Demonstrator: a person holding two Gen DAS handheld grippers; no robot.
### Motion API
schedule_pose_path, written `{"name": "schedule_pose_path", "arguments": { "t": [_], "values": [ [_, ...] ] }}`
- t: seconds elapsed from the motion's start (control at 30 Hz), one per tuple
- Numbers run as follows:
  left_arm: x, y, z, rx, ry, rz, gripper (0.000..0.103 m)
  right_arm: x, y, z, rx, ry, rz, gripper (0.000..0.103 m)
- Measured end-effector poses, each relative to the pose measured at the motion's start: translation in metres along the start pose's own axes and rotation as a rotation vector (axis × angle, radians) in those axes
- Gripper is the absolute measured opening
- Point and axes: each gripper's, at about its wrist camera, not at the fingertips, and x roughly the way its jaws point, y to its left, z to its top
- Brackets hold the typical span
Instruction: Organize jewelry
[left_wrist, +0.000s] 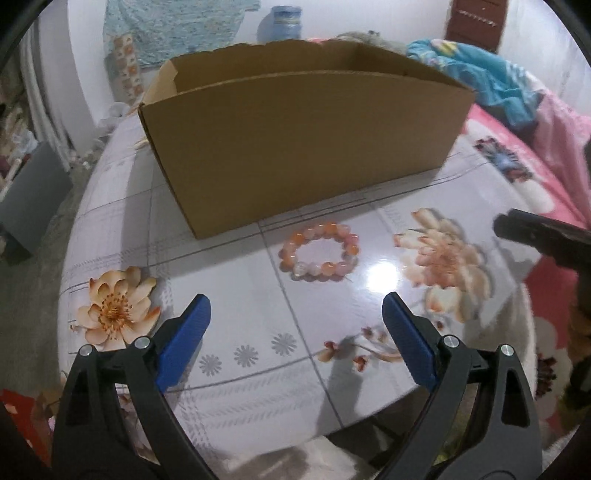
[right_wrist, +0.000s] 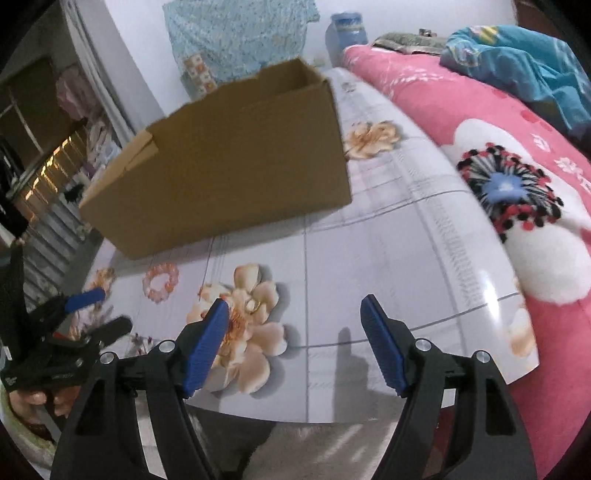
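Note:
A bracelet of orange and pink beads lies flat on the flowered table, just in front of an open cardboard box. My left gripper is open and empty, a short way in front of the bracelet. In the right wrist view the bracelet lies far left, before the box. A small gold ring sits on a printed flower, just beyond my right gripper's left finger. My right gripper is open and empty. The left gripper shows at far left there.
A pink flowered blanket with a blue cloth borders the table's right side. The table's near edge is close under my grippers. A grey bin stands on the floor at left.

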Motion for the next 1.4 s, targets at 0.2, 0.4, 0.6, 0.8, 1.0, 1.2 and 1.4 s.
{"name": "schedule_pose_path", "arguments": {
  "t": [0.2, 0.4, 0.6, 0.8, 1.0, 1.2, 1.4],
  "values": [
    [0.012, -0.001, -0.001, -0.010, 0.025, 0.067, 0.090, 0.009, 0.012, -0.003, -0.053, 0.020, -0.050, 0.083],
    [0.019, -0.002, -0.002, -0.007, 0.049, 0.094, 0.090, 0.020, 0.013, -0.003, -0.070, 0.046, -0.089, 0.088],
    [0.020, -0.001, -0.003, -0.010, 0.050, 0.093, 0.090, 0.028, 0.016, -0.006, -0.091, 0.069, -0.110, 0.090],
    [0.023, -0.001, -0.001, -0.003, 0.047, 0.096, 0.091, 0.030, 0.017, -0.006, -0.091, 0.071, -0.104, 0.092],
    [0.019, -0.004, 0.000, 0.025, 0.021, 0.105, 0.091, 0.030, 0.018, -0.006, -0.084, 0.068, -0.077, 0.092],
    [-0.006, -0.011, 0.005, 0.079, -0.139, -0.005, 0.090, 0.028, 0.013, -0.005, -0.057, 0.059, -0.046, 0.092],
    [-0.003, -0.032, 0.011, 0.168, -0.147, -0.074, 0.056, 0.022, 0.011, -0.006, -0.042, 0.022, 0.014, 0.092]
  ]
}}
